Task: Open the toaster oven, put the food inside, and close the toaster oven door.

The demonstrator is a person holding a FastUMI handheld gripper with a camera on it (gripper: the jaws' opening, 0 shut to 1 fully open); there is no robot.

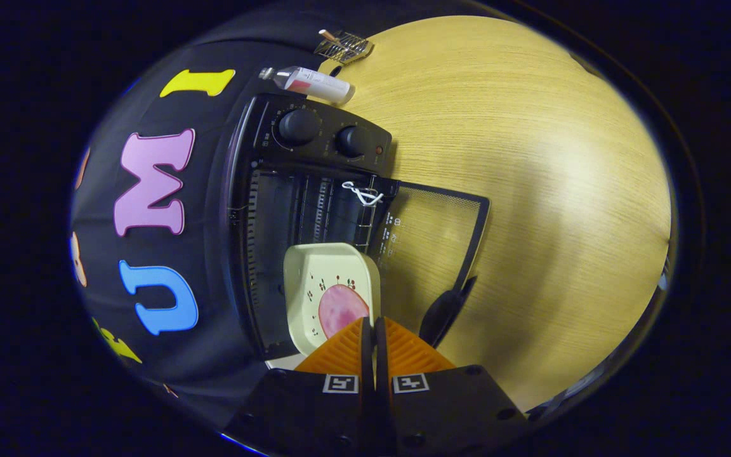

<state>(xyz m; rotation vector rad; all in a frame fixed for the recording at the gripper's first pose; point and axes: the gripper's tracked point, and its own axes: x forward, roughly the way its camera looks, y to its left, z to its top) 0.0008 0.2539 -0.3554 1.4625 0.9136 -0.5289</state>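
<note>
A: Illumination status?
B: Bright overhead glare on the wooden table (530,158); toaster oven (302,209) cavity dim.
A: Optics?
B: Strong fisheye curvature (worst toward the rim); centre sharp.

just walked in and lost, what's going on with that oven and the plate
A person is working a handheld gripper whose jaws are pressed together on the rim of a cream plate carrying a pink slice of food. The toaster oven has its door swung open, and the plate sits partly inside the oven's mouth. The door is not yet closed. A bottle lies on the wooden table beside the oven.
</note>
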